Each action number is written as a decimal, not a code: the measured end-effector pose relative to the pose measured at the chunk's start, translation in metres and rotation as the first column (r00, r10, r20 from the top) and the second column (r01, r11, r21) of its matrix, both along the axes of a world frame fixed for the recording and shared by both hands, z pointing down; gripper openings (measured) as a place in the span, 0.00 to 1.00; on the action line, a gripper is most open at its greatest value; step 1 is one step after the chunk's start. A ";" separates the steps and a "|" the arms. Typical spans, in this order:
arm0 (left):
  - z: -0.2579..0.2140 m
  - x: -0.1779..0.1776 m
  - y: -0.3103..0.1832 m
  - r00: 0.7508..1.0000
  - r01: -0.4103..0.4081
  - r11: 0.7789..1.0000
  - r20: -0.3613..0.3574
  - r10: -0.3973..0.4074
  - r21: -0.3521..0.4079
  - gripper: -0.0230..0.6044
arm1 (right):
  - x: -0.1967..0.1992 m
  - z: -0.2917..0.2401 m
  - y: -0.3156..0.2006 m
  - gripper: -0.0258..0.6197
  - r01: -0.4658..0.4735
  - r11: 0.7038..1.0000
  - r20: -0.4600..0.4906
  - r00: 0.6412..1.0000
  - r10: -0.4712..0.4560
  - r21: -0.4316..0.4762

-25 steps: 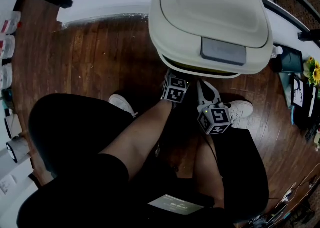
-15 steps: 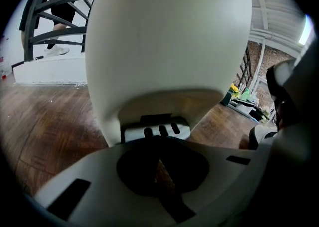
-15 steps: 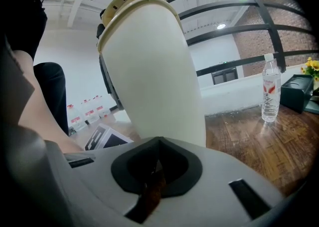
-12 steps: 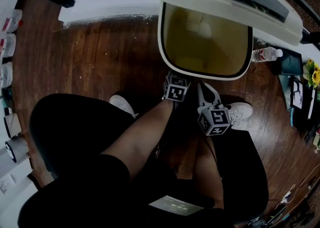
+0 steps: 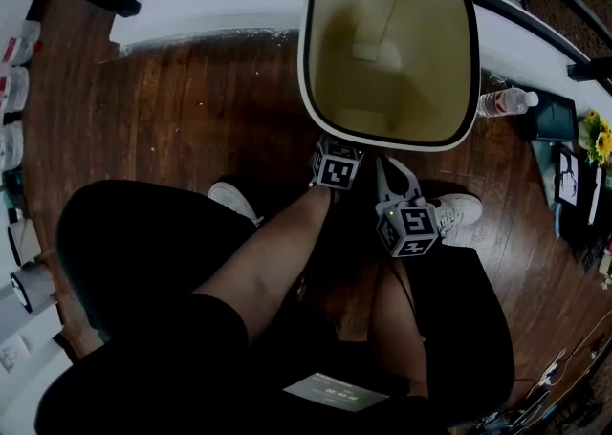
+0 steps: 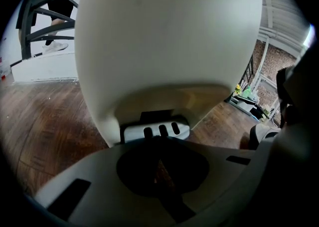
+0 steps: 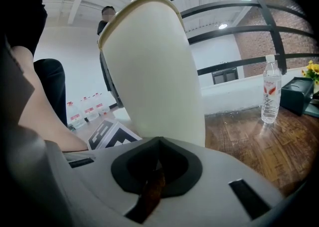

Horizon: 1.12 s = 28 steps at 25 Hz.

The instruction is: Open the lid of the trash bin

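Observation:
The white trash bin (image 5: 387, 46) stands open on the wooden floor, and I look down into its empty yellowish inside. Its lid does not show in the head view. My left gripper (image 5: 337, 167) is low at the bin's front base, jaws shut. In the left gripper view its tip (image 6: 158, 143) is right at the grey slotted pedal (image 6: 158, 131) under the bin body (image 6: 164, 46). My right gripper (image 5: 392, 170) hovers just to the right, also shut with nothing between its jaws. It faces the bin's side (image 7: 149, 71).
A water bottle (image 5: 507, 101) stands right of the bin, beside a dark box (image 5: 555, 116) and yellow flowers (image 5: 602, 137). A white ledge (image 5: 191, 3) runs behind. The person's white shoes (image 5: 234, 199) (image 5: 459, 206) flank the grippers.
The lid has swung from shut, through half raised, to fully back and out of the head view, baring the bin's inside. Both grippers have stayed almost in place at the base.

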<state>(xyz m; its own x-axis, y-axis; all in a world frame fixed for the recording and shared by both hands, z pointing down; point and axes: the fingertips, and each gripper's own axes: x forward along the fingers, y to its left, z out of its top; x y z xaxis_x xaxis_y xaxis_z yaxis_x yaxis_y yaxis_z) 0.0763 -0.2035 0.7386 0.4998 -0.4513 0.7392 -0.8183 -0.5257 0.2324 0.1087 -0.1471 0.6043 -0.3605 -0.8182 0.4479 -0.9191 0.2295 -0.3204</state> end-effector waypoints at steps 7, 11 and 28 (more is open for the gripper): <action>-0.003 0.001 0.000 1.000 -0.003 1.000 -0.011 0.003 -0.006 0.09 | 0.005 0.002 0.002 0.04 -0.015 1.000 0.005 1.000 0.015 -0.010; -0.005 0.000 -0.001 1.000 0.006 1.000 -0.028 -0.006 -0.003 0.09 | 0.006 0.001 0.001 0.04 -0.021 1.000 0.008 1.000 0.021 -0.005; -0.022 0.003 0.004 0.985 0.038 0.998 -0.169 -0.027 0.058 0.09 | 0.013 -0.006 0.003 0.04 -0.024 1.000 0.003 1.000 0.024 0.012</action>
<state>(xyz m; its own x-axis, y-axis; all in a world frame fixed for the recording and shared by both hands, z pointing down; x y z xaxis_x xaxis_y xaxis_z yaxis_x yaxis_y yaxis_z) 0.0790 -0.1994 0.7161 0.5988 -0.5111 0.6167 -0.7874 -0.5167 0.3363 0.1220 -0.1445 0.5980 -0.3418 -0.8319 0.4373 -0.9235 0.2112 -0.3202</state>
